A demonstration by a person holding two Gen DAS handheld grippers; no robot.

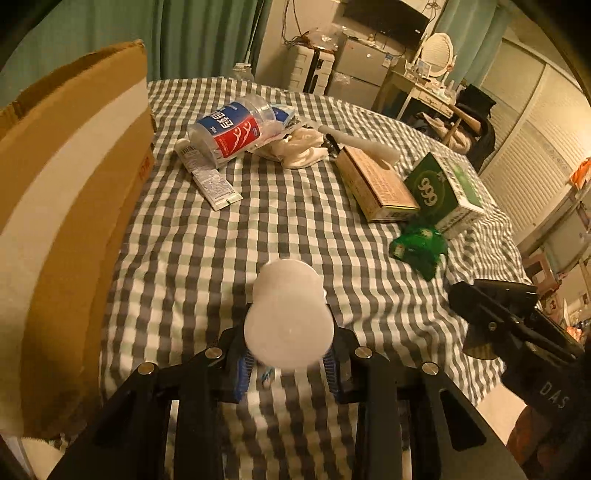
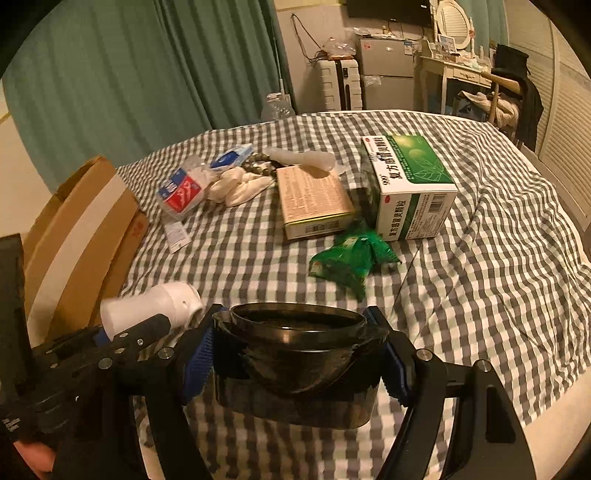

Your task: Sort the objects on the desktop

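Curtain (image 2: 147, 74): green, pleated, hangs behind the worktop.
Suitcase (image 2: 340, 88): white, ribbed, upright against the far wall.
Refrigerator (image 2: 388, 70): grey, two doors, just beside the suitcase.
Dressing table (image 2: 454, 74): white, carries an oval mirror (image 2: 455, 18).
Chair (image 2: 513, 92): draped with dark clothing.
Right wall (image 1: 524, 158): pale louvred panels.

Left wrist cam sits just behind its own jaws, looking steeply down and fwd over the checked bench (image 1: 295, 229), w/ the cardboard box (image 1: 74, 184) close on its left. Right wrist cam is set the same way, a bit further right, box (image 2: 85, 229) lower left. Both views share the bench, the green-white box (image 1: 448, 192) (image 2: 410, 184) and the curtain (image 1: 184, 37) (image 2: 147, 74).
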